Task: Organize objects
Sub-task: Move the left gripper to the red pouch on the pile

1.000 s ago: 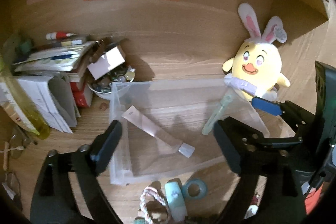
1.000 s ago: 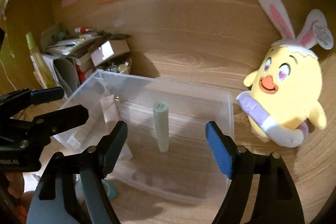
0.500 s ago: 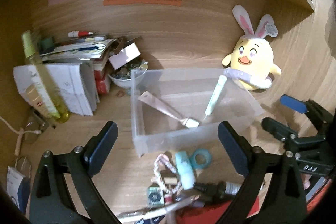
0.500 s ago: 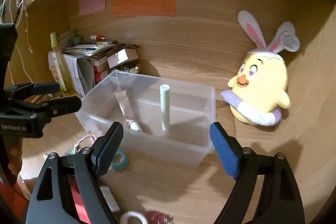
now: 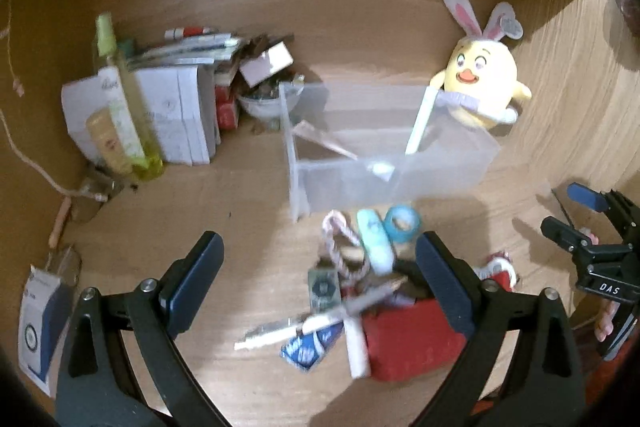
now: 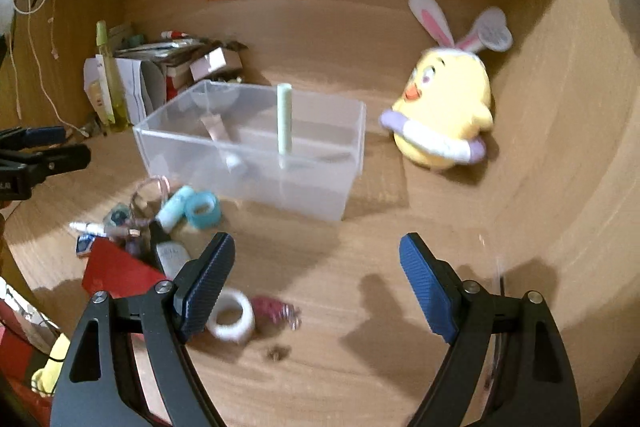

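both the left tool (image 5: 316, 279) and the right tool (image 6: 316, 283) hang released and empty over the wooden tabletop (image 6: 360, 247), where a clear plastic bin (image 6: 256, 163) already holds a pale green tube (image 6: 285, 119), likely leaving the loose clutter, like the teal tape roll (image 6: 203, 209), to collect.

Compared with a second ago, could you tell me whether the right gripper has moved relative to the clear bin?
Yes. The right gripper has backed away from the clear bin, which now looks smaller and farther ahead.
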`<state>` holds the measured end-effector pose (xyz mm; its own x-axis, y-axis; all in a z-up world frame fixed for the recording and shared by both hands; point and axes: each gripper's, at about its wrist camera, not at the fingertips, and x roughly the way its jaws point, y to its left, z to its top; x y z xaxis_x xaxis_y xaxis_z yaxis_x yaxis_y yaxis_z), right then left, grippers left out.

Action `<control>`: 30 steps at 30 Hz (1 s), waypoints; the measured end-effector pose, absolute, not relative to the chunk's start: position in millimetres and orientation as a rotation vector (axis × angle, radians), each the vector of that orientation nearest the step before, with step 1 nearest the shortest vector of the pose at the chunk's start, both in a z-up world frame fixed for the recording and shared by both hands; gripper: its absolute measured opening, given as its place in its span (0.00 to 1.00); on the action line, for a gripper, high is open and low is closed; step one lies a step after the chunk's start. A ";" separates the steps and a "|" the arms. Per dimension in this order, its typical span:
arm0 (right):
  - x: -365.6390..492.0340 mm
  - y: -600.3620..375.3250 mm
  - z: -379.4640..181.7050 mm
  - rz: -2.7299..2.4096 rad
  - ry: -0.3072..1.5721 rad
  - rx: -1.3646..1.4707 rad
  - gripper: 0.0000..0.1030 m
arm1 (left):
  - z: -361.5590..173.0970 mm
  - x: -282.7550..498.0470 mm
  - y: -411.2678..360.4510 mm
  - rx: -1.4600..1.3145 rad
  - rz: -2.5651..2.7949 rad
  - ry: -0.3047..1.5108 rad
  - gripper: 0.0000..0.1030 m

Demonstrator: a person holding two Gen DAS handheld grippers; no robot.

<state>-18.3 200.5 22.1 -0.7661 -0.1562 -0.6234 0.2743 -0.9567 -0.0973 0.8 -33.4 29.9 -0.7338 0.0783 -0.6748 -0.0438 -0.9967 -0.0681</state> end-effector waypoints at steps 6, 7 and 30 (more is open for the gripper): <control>-4.6 216.7 -0.5 -2.732 0.136 1.004 0.79 | 9.4 12.8 -27.2 -1.166 2.809 -0.139 0.95; -3.7 216.7 -3.6 -2.722 0.124 1.017 0.79 | 4.3 14.8 -22.5 -1.177 2.785 -0.140 0.95; 14.3 208.5 -44.1 -2.534 0.048 1.172 0.42 | -34.1 27.2 42.3 -1.229 2.582 0.293 0.95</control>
<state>14.3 208.5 -44.1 -0.5982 -0.2966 -0.7444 0.3244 -0.9391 0.1135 27.2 42.3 -34.1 -0.6057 0.1514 -0.7812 -0.3228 -0.9441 0.0674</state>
